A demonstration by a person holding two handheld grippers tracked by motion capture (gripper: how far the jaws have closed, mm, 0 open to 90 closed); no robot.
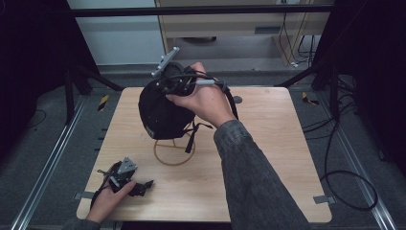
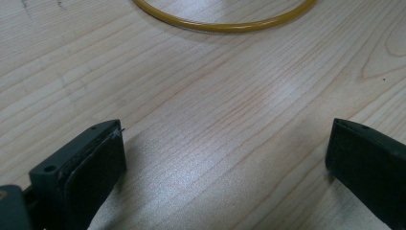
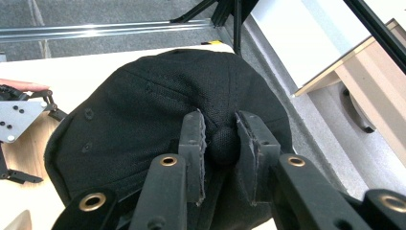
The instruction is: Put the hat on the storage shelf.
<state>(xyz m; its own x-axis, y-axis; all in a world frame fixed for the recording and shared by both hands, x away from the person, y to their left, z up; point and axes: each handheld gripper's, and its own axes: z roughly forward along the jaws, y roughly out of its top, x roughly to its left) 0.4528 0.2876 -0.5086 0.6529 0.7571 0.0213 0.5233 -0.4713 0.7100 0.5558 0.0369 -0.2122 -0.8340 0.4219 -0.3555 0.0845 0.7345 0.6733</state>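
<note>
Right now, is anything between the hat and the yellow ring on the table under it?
Nothing visible blocks it. The right gripper pinches the black cap by its top button, above the yellow ring. Only the cap's own strap dangles toward it. The left gripper rests off to the side.

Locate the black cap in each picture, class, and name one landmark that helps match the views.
High view: black cap, upper centre, above the yellow ring.
Left gripper view: not in it; the ring lies along the top edge.
Right gripper view: centre, its top button pinched by the right hand-held gripper.
Shared landmark: wooden table.
</note>
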